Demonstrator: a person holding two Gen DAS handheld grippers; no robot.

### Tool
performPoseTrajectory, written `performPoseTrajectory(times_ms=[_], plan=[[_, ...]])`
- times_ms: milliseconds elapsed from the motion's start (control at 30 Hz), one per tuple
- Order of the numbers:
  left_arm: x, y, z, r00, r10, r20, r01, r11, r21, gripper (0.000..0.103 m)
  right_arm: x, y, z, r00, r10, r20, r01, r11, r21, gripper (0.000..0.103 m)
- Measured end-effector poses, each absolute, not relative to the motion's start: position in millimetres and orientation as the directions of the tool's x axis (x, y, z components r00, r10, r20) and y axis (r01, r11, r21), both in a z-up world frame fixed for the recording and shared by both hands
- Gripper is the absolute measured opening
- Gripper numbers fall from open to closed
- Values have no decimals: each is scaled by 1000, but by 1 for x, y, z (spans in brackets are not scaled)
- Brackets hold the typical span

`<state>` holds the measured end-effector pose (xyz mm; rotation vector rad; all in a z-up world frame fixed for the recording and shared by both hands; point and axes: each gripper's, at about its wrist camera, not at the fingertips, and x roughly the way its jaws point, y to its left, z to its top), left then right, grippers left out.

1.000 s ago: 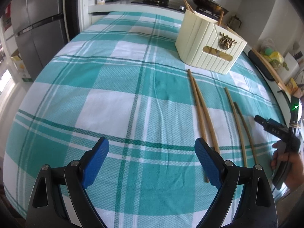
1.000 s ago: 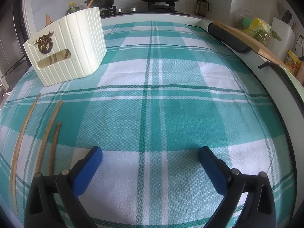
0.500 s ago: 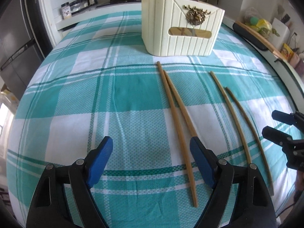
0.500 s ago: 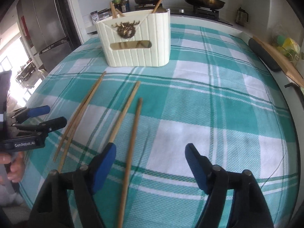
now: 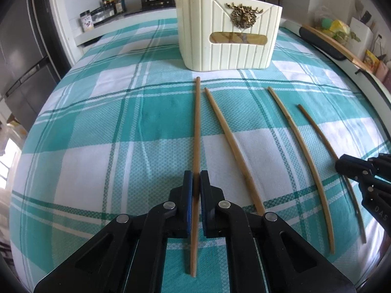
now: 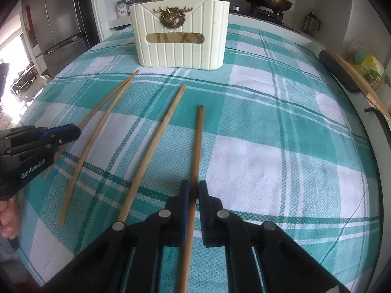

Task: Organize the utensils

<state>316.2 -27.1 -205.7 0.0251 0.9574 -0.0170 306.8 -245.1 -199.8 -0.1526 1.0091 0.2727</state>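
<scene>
on the checked counter (image 5: 97, 112), the left tool (image 5: 196, 185) is clenched on the leftmost chopstick (image 5: 197, 122). two chopsticks (image 5: 229, 144) lie between. the right tool (image 6: 193, 195) is clenched on the rightmost chopstick (image 6: 198, 141). the cream holder (image 5: 228, 31) stands beyond.

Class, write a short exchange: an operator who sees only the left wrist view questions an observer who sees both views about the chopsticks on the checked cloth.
Operator: My left gripper is shut on the leftmost chopstick. Is the right gripper shut on anything?
Observer: Yes. The right gripper is shut on the far-right chopstick, one pad on each side.
Operator: What carries my gripper?
Observer: A bare hand shows beneath it.
</scene>
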Motion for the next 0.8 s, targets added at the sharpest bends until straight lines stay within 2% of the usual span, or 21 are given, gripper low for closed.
performPoseTrajectory(times_ms=[133, 333, 367, 433, 467, 500, 533, 667, 800], plan=[[304, -8, -206, 566, 29, -824, -61, 998, -7, 4, 300, -266, -199, 505, 120, -855, -233, 972, -1, 7], [273, 5, -204, 543, 9, -840, -37, 999, -13, 7, 284, -290, -198, 472, 101, -876, -206, 979, 2, 8], [271, 8, -204, 536, -4, -844, -26, 999, -22, 9, 284, -292, -197, 467, 109, -878, -209, 978, 10, 9], [272, 15, -202, 521, -42, -852, -4, 999, -51, 32, 286, -293, -194, 450, 130, -884, -224, 974, 29, 14], [274, 19, -200, 523, -65, -850, 5, 997, -73, 52, 288, -293, -192, 445, 142, -884, -236, 971, 37, 27], [276, 24, -197, 531, -80, -844, 7, 996, -89, 61, 291, -293, -189, 442, 158, -883, -246, 968, 50, 43], [279, 28, -194, 535, -86, -840, 11, 995, -94, 61, 294, -293, -186, 434, 176, -884, -255, 965, 67, 46], [302, 38, -187, 512, -127, -850, 64, 992, -109, 61, 312, -285, -183, 377, 213, -901, -303, 948, 97, 46], [332, 31, -191, 479, -118, -870, 122, 990, -67, 61, 333, -276, -190, 346, 184, -920, -335, 940, 62, 46]])
